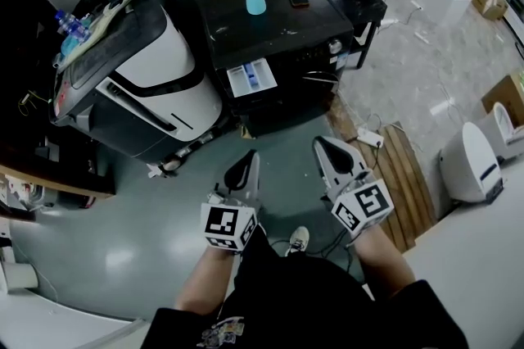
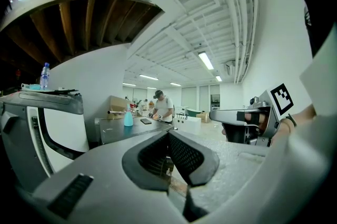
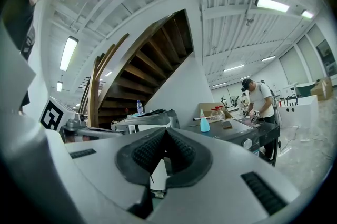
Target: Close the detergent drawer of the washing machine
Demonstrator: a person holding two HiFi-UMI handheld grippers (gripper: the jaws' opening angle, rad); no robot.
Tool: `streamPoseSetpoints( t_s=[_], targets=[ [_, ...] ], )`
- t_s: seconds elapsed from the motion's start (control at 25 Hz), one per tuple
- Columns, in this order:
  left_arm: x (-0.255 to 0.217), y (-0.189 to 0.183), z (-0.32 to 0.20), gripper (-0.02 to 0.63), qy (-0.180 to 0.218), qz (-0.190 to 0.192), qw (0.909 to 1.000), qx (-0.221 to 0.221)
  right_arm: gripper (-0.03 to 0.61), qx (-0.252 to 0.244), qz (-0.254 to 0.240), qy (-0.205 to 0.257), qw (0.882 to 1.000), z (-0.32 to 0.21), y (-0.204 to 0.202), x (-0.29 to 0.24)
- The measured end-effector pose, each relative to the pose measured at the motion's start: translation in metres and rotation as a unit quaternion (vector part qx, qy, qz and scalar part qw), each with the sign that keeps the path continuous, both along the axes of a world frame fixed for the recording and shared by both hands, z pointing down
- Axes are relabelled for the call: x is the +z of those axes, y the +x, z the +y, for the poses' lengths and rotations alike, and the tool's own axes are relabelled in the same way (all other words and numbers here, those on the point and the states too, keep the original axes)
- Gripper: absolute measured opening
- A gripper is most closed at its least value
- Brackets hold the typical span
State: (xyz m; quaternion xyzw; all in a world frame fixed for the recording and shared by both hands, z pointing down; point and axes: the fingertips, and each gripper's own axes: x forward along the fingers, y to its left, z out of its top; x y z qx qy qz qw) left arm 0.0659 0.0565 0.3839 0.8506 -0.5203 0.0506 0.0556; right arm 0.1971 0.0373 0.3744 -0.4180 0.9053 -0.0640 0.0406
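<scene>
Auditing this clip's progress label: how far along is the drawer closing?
Done: nothing; the drawer still sticks out of the front of the washer. In hand: nothing; left gripper and right gripper are shut and empty, over the floor, short of the washer. Left: reach the drawer and push it in.
</scene>
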Motion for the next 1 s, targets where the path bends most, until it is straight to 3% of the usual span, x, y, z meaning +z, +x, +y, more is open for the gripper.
streamPoseSetpoints(
  t_s=[1.0],
  targets=[
    [0.028,-0.117,-0.12,0.005,-0.022,0.033,0.9992,0.002,0.005,0.013,0.027,-0.015,0.999,-0.111,-0.106,0.014]
  ],
)
